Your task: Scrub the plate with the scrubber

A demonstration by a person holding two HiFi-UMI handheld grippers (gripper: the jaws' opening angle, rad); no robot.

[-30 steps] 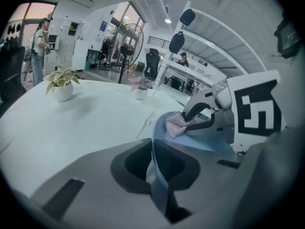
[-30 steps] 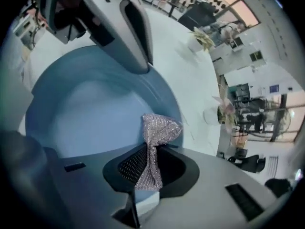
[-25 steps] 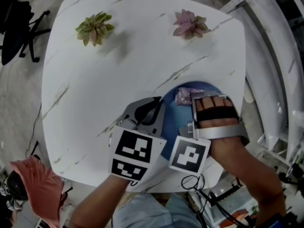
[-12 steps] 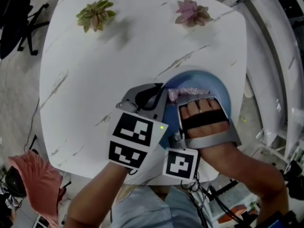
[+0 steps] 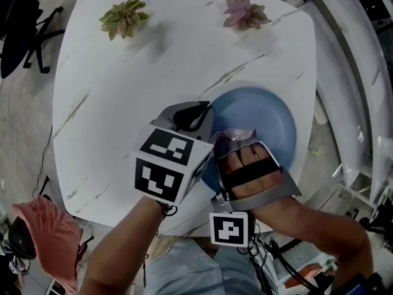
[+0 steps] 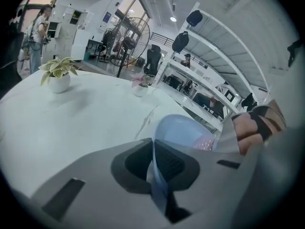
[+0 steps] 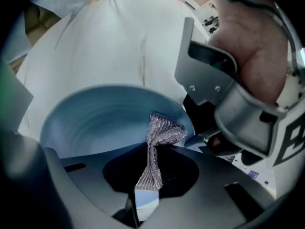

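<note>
Blue plate (image 5: 270, 118) is clamped at the rim by left gripper (image 6: 155, 168) fingers. Scrubber (image 7: 161, 131), pinched by right gripper (image 7: 148, 178) fingers, is pressed inside it.

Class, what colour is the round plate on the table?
Light blue; the round plate shows best in the right gripper view.

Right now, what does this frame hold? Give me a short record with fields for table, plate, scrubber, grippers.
table: white, marbled
plate: blue, near the table's right edge
left gripper: shut on the plate's rim
right gripper: shut on the scrubber
scrubber: silvery mesh, free end over the plate
other: two potted plants at far edge
</note>
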